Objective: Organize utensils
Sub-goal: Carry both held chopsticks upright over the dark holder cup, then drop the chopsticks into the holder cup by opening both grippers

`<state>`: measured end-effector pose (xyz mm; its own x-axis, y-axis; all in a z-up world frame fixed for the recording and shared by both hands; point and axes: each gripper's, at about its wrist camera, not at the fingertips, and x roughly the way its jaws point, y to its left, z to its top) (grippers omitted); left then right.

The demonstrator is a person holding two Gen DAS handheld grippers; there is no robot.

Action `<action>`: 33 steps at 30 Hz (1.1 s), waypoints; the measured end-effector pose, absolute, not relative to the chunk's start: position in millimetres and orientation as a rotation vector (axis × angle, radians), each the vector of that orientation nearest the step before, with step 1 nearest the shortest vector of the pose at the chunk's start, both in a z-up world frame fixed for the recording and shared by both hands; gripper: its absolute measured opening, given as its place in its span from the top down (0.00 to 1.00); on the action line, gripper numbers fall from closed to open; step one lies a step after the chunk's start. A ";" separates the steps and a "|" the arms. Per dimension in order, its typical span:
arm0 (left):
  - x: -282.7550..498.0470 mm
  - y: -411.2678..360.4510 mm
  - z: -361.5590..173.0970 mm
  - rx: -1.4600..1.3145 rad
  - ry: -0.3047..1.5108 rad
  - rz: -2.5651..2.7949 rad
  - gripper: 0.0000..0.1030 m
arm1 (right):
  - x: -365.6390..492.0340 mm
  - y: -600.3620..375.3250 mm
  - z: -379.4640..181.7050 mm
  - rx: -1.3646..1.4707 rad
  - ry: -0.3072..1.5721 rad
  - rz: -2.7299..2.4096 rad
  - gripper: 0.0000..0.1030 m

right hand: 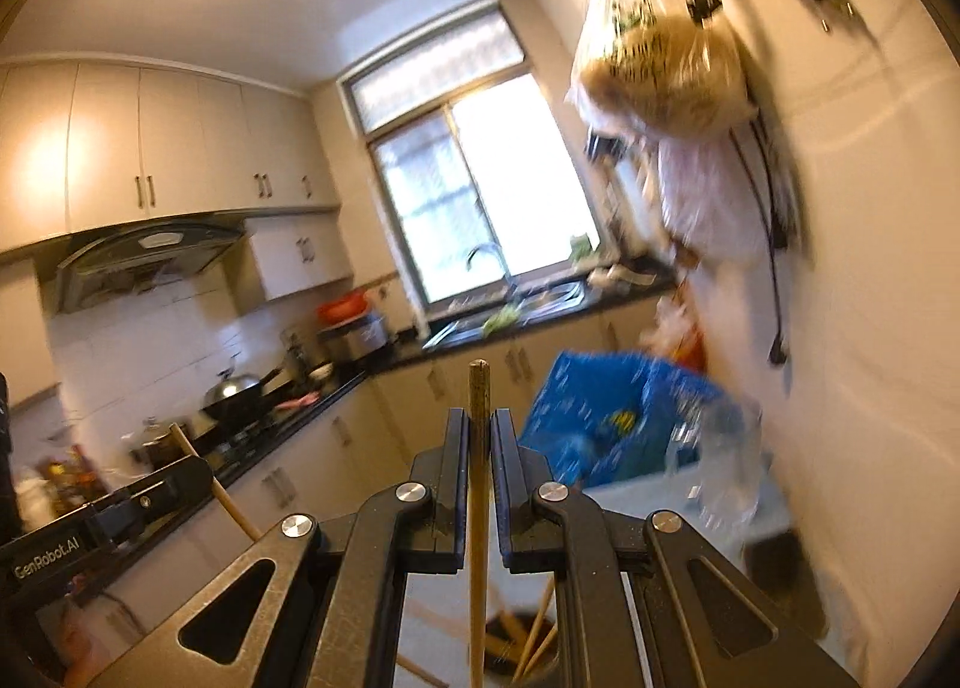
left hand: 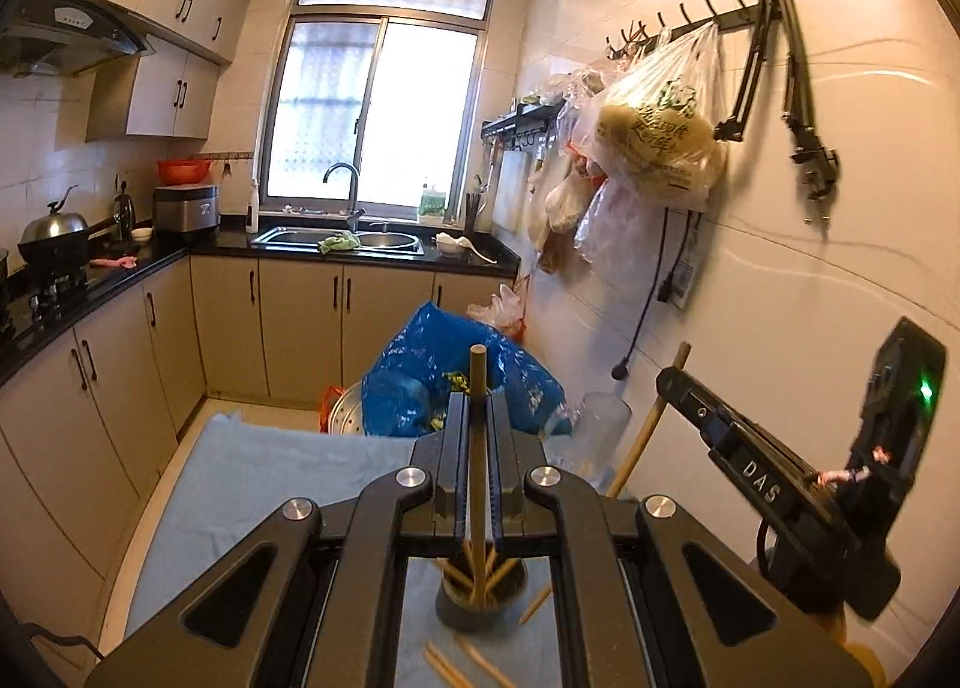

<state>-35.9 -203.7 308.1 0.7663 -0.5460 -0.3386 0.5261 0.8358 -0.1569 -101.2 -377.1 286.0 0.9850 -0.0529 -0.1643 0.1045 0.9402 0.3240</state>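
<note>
While your left gripper [left hand: 478, 424] pinches one chopstick [left hand: 477, 448] upright between nearly closed jaws, its lower end drops into the dark holder [left hand: 480, 598] at 6 o'clock, among other sticks. Loose chopsticks [left hand: 474, 661] lie on the blue cloth [left hand: 270, 466] just beside that holder. Your right gripper [right hand: 479, 448] clamps a second chopstick [right hand: 478, 508] the same way, standing above the holder [right hand: 528, 652]. At 3 o'clock in the left view, that gripper shows with its stick. A clear cup [left hand: 591, 430] stands at 1 o'clock.
</note>
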 end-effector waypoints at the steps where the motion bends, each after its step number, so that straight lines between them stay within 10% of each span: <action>1: -26.5 -211.8 306.1 -0.048 0.388 -0.579 0.95 | -94.7 -376.7 286.3 0.316 0.145 -0.100 0.93; 21: 32.3 -260.7 226.8 0.003 0.602 -0.564 0.93 | -28.0 -415.1 189.2 0.407 0.397 -0.134 0.91; 25: 16.2 -247.6 238.0 -0.016 0.581 -0.563 0.76 | -36.6 -418.3 190.4 0.435 0.395 -0.140 0.66; 33: -37.4 -203.6 267.0 -0.054 0.507 -0.584 0.68 | -83.4 -415.6 217.3 0.421 0.335 -0.156 0.54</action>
<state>-37.4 -203.6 267.0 0.7157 -0.5400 -0.4430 0.5137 0.8367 -0.1900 -83.4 -415.6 217.3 0.9337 -0.0789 -0.3493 0.2161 0.9020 0.3738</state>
